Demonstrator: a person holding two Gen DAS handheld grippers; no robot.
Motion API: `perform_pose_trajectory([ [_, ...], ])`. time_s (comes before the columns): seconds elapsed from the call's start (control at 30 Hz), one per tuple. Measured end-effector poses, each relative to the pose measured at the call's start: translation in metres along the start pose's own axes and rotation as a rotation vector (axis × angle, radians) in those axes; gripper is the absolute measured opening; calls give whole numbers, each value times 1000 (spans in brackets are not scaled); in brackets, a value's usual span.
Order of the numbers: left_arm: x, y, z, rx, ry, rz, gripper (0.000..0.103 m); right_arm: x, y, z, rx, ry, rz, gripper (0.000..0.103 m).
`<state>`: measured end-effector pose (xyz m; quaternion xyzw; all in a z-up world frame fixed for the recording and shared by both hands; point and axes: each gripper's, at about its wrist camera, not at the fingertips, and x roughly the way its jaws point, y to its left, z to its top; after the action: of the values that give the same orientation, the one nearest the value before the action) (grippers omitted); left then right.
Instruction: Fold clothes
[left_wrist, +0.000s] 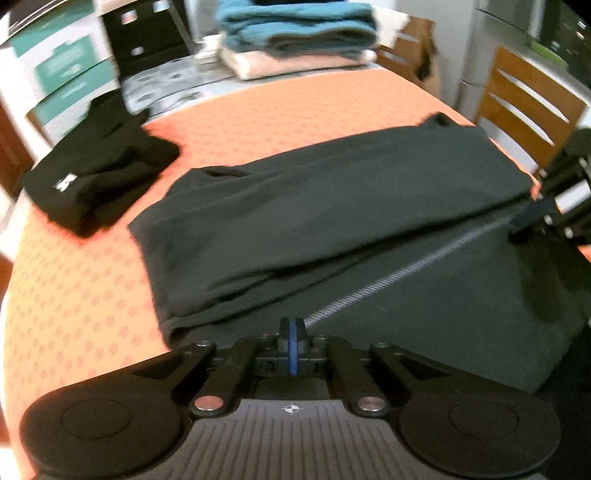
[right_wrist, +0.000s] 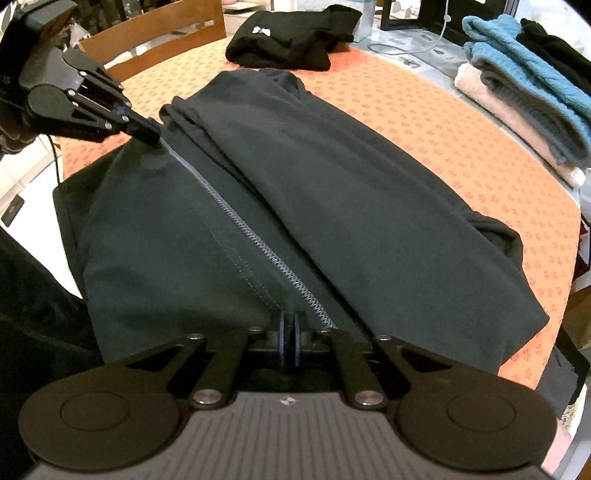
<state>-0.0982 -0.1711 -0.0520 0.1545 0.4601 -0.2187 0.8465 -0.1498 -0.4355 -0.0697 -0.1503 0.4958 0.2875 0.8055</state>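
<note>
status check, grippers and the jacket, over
Left gripper and right gripper both shut on dark zip jacket, pinching along the zipper. Jacket half folded on table. Nothing in the way.

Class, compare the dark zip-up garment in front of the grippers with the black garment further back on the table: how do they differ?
The zip-up garment lies long and half folded; the black garment is a compact bundle. The zip-up garment shows a zipper; the black garment shows a small white logo. Both grippers pinch the zip-up garment; nothing touches the black garment. Both rest on the orange tablecloth.
</note>
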Motion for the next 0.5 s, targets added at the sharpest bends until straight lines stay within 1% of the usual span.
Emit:
perform_pose_trajectory([
  [0.13, 11, 6, -2, -48, 10, 40, 3, 14, 4, 1, -36, 17, -25, 7],
  [0.23, 18, 8, -5, -83, 16, 72, 3, 17, 6, 0, -39, 9, -44, 11],
  [0.3, 18, 13, -4, -116, 15, 81, 4, 13, 4, 0, -24, -10, -60, 17],
  [0.4, 8, 19, -2, -160, -21, 82, 5, 3, -2, 1, 17, -40, -77, 22],
  [0.5, -4, 25, -2, -188, -47, 65, 5, -9, -10, -1, 74, -64, -87, 23],
])
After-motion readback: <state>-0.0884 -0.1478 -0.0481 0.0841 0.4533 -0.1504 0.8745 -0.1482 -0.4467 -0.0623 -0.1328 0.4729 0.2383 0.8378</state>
